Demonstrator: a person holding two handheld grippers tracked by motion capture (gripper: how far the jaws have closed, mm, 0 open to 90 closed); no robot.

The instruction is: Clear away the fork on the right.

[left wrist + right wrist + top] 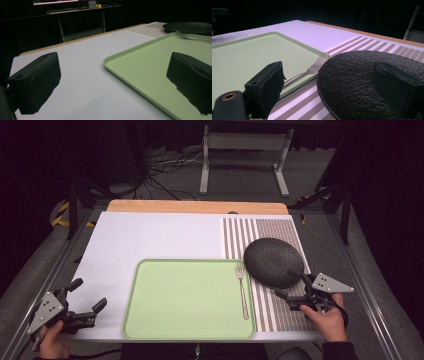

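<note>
Your left gripper [89,301] sits jaws apart beside the green tray [165,320] – a fork [242,292] lies along its right edge, near the black plate [274,261] – your right gripper [290,287], jaws apart, straddles the plate's rim

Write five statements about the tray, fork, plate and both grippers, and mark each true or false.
1. The fork lies in the green tray, near its right edge. True.
2. The black plate sits in the middle of the tray. False: it rests on the striped mat, with its left edge overlapping the tray's rim.
3. The left gripper is open and holds nothing. True.
4. The right gripper is shut on the fork. False: its jaws stand open at the plate's near edge, apart from the fork.
5. The fork's prongs point toward the person. False: they point toward the far side of the table.
</note>
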